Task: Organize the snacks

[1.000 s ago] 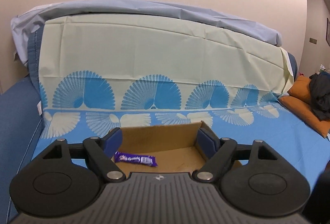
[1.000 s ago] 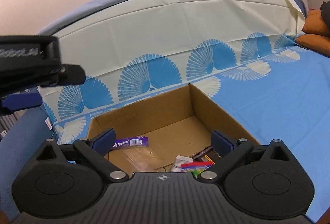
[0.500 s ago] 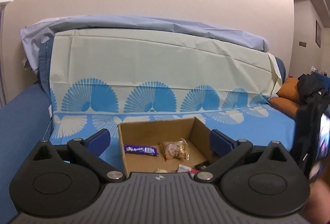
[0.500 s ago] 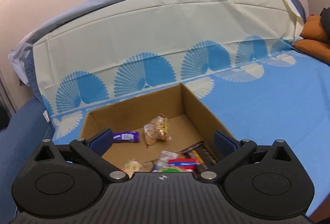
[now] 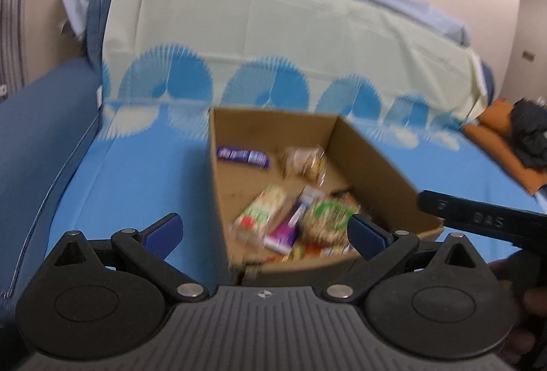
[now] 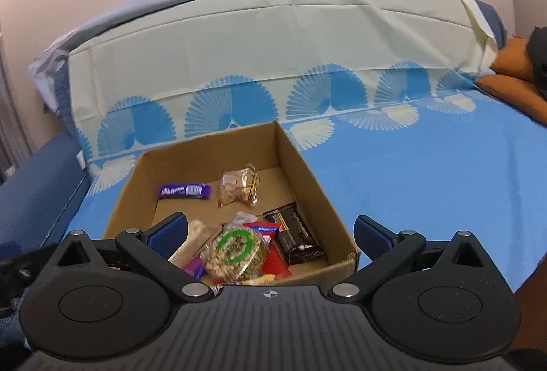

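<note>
An open cardboard box (image 6: 301, 166) (image 5: 376, 162) sits on a blue patterned sheet and holds several snacks. A purple bar (image 6: 184, 190) (image 5: 243, 156) lies at its far left, with a clear bag of biscuits (image 6: 239, 188) (image 5: 304, 160) beside it. Nearer lie a round green-labelled pack (image 6: 236, 249) (image 5: 330, 217), a dark brown bar (image 6: 294, 232) and a red pack (image 6: 270, 229). My right gripper (image 6: 270, 234) hangs open above the near snacks, holding nothing. My left gripper (image 5: 265, 230) is open too, empty, over the box's near left wall.
A cream and blue sheet (image 6: 273, 56) covers the sofa back behind the box. A dark blue armrest (image 6: 37, 186) stands at the left. Orange cushions (image 6: 509, 77) with dark clothing lie at the far right. The other gripper's black body (image 5: 478, 217) shows at the right of the left wrist view.
Both grippers have drawn back from the box and tilted down, so more snacks inside show. The left jaws opened wider. The biscuit bag now lies in the box beside the purple bar.
</note>
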The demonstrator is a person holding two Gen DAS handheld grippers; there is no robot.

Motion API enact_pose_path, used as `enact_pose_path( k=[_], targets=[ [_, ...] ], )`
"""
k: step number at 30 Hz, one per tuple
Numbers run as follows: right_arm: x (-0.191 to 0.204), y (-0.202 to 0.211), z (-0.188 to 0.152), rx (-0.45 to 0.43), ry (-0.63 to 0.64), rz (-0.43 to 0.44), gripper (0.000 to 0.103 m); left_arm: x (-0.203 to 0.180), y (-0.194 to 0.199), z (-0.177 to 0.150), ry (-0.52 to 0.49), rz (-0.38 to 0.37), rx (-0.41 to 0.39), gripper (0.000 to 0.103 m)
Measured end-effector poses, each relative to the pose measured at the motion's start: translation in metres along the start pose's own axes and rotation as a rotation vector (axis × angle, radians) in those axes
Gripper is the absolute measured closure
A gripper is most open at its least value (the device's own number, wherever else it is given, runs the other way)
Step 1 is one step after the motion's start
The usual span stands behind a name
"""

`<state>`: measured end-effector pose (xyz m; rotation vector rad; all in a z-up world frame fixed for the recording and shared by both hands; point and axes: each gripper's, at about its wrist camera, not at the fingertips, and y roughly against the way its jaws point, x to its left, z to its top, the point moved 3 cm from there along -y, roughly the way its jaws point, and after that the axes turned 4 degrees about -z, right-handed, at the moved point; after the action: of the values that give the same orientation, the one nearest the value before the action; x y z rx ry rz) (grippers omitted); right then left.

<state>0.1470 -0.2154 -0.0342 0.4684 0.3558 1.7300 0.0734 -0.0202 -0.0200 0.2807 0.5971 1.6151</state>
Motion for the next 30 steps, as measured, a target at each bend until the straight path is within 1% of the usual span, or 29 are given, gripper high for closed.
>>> enact_pose_path(
  k=[3,7,10,15,30],
  targets=[
    [-0.006,-0.006,-0.007,0.036,0.020,-0.008,0.001,0.003,-0.007,-0.001,0.015,0.021,0.028,0.001],
    [-0.008,-0.009,-0.011,0.051,0.017,0.007,0.001,0.004,-0.010,-0.003,0.020,0.021,0.052,0.001],
    [-0.001,-0.010,-0.010,0.048,0.030,0.018,0.001,0.002,-0.012,-0.004,0.019,0.020,0.071,0.001],
    [0.010,-0.013,-0.008,0.045,0.053,0.037,0.001,0.004,-0.018,-0.005,0.033,0.038,0.096,0.001],
    [0.009,-0.013,-0.010,0.046,0.062,0.039,0.001,0.001,-0.022,-0.007,0.039,0.043,0.113,0.001]
  ],
)
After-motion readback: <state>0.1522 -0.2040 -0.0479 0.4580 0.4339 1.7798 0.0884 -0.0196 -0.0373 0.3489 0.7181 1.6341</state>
